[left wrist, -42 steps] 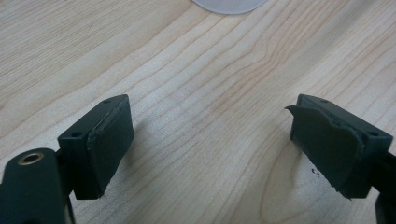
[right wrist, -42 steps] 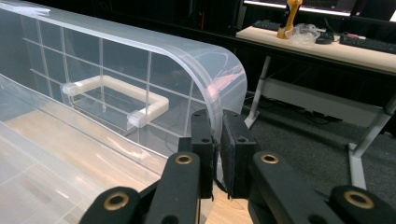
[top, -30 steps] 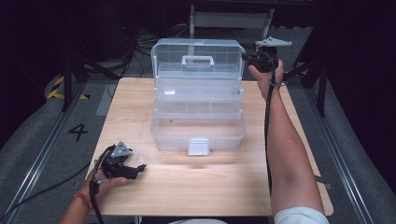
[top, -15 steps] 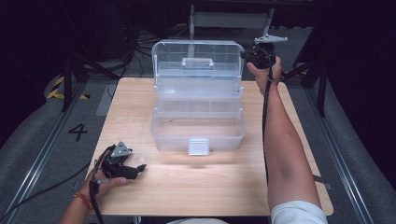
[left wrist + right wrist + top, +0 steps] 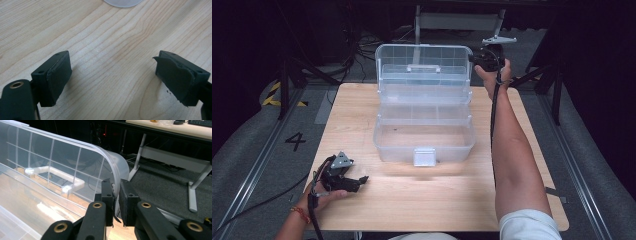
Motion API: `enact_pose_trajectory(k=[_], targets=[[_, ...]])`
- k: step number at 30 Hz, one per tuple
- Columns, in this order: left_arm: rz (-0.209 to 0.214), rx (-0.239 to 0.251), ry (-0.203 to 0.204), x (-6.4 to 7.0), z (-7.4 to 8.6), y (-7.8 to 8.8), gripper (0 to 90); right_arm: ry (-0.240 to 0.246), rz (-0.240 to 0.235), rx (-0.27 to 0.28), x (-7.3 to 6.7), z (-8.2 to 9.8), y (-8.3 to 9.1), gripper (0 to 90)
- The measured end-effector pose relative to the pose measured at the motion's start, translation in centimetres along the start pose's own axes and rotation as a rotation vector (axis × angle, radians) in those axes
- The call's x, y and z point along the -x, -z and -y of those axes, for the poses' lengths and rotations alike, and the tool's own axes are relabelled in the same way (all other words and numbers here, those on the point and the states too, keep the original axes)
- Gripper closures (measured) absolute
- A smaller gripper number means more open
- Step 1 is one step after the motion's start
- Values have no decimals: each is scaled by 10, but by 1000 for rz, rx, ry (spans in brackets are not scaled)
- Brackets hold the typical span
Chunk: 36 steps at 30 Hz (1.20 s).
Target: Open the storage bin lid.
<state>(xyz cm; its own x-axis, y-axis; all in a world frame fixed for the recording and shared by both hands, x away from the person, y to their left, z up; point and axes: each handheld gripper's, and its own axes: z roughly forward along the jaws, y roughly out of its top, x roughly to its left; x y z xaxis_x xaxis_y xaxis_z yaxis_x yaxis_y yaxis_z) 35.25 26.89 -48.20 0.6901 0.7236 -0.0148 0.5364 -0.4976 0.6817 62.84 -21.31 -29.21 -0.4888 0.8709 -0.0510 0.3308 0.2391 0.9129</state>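
Table (image 5: 362, 125): pale wood, dark surroundings.
Box (image 5: 424, 137): clear plastic, lid (image 5: 424, 65) raised.
Right gripper (image 5: 116, 195): clamped on lid's edge.
Left gripper (image 5: 112, 77): jaws apart, over bare table.

The box (image 5: 424, 117) is clear, glossy plastic with a smooth sheen (its lid (image 5: 75, 162) ribbed in a moulded grid). It sits on a matt pale wood table (image 5: 412, 200) with visible grain. The left gripper (image 5: 112, 80) has matt black rubbery pads (image 5: 58, 75), frayed at the edges.
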Motion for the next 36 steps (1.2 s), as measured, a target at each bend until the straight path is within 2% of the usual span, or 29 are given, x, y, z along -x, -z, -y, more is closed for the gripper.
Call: enact_pose_trajectory(k=[4, 12, 17, 36], targets=[[0, -6, -10, -1, 0, 1, 139, 4, 11, -10, 0, -1, -4, 832], [7, -5, 4, 0, 0, 0, 139, 13, 21, -15, 1, 0, -9, 828], [1, -1, -9, -1, -1, 0, 140, 13, 21, -16, 2, 0, -12, 826], [0, -1, -8, -1, -1, 0, 140, 9, 28, -34, 4, 1, -20, 818]])
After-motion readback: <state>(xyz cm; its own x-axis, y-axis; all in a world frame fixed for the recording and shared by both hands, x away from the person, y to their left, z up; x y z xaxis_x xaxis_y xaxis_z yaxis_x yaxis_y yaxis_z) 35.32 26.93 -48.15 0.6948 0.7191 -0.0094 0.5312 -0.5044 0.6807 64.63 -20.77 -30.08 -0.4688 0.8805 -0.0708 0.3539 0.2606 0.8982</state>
